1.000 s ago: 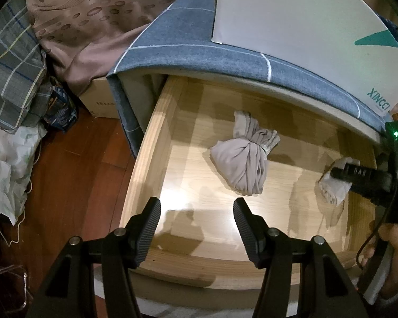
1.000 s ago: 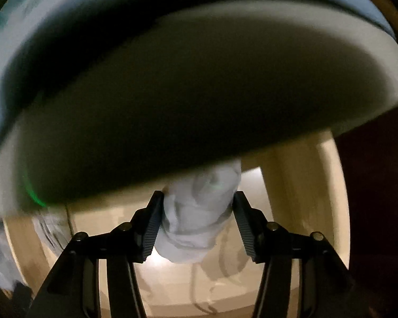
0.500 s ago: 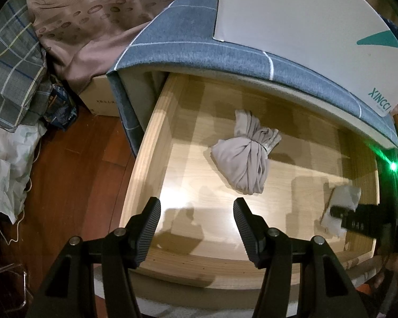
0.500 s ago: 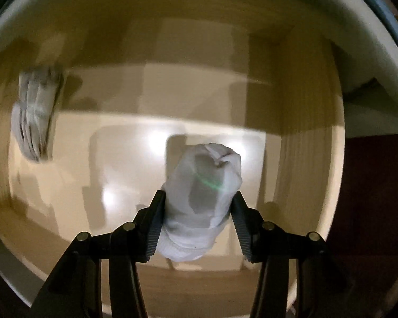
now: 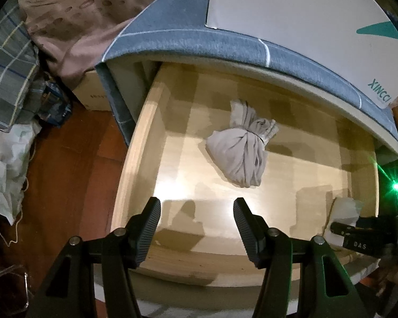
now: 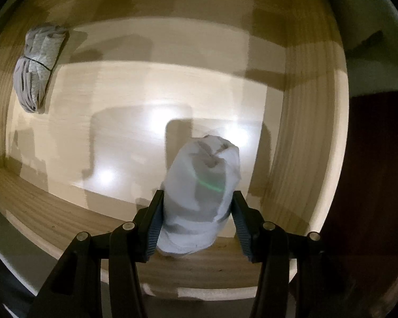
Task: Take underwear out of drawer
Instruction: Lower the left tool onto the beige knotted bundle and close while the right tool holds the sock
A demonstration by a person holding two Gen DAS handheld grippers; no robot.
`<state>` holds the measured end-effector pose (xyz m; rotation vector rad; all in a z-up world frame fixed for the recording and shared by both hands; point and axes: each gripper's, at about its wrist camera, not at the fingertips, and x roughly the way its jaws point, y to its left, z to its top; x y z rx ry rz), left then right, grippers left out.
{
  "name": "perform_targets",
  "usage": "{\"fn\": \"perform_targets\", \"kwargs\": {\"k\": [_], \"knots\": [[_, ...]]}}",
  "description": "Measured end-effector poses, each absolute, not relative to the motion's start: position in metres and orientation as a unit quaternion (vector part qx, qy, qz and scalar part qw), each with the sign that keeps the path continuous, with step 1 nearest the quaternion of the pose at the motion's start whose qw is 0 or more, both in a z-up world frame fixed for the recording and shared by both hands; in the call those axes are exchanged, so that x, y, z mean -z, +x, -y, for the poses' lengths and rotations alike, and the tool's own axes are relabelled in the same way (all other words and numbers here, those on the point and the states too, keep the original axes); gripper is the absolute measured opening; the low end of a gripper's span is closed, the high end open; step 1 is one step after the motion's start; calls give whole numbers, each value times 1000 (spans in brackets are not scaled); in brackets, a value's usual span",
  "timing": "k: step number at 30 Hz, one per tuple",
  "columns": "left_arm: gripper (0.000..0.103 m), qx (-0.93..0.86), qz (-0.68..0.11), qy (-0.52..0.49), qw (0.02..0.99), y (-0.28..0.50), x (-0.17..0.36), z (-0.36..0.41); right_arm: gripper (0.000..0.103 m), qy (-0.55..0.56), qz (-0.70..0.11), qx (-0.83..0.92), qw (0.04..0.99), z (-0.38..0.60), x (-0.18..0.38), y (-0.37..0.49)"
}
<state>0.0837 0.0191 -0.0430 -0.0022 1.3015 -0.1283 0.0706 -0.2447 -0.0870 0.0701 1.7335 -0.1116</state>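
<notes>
A pale wooden drawer (image 5: pixel 135 159) stands pulled out from under a blue-grey covered bed. On its floor lies a beige rolled underwear bundle (image 5: pixel 241 153), seen at the upper left (image 6: pixel 37 71) in the right wrist view. My right gripper (image 6: pixel 197 212) points down over the drawer's front right corner, shut on a white rolled underwear bundle (image 6: pixel 199 193); the left wrist view shows that bundle (image 5: pixel 343 212) at the right edge with the right gripper (image 5: pixel 358 234). My left gripper (image 5: pixel 197 218) hangs open over the drawer's front, nothing between its fingers.
A white box (image 5: pixel 305 26) printed with green letters lies on the bed above the drawer. Left of the drawer are a cardboard box (image 5: pixel 92 95), a brown patterned cloth (image 5: pixel 79 13), checked fabric (image 5: pixel 5 66) and a red-brown wooden floor (image 5: pixel 66 172).
My right gripper has carried the white bundle from under the bed's edge toward the drawer's front right corner and rolled about its axis. The left gripper has kept still.
</notes>
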Motion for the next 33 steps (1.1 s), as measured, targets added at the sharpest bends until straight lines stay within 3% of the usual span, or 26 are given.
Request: {"fn": "perform_targets", "kwargs": {"k": [11, 16, 33], "knots": [[58, 137, -604, -27, 785, 98, 43, -6, 47, 52, -767, 40, 638, 260, 98, 64], [60, 150, -584, 27, 798, 113, 41, 18, 47, 42, -771, 32, 634, 262, 101, 68], [62, 160, -618, 103, 763, 162, 89, 58, 47, 57, -772, 24, 633, 258, 109, 50]]}}
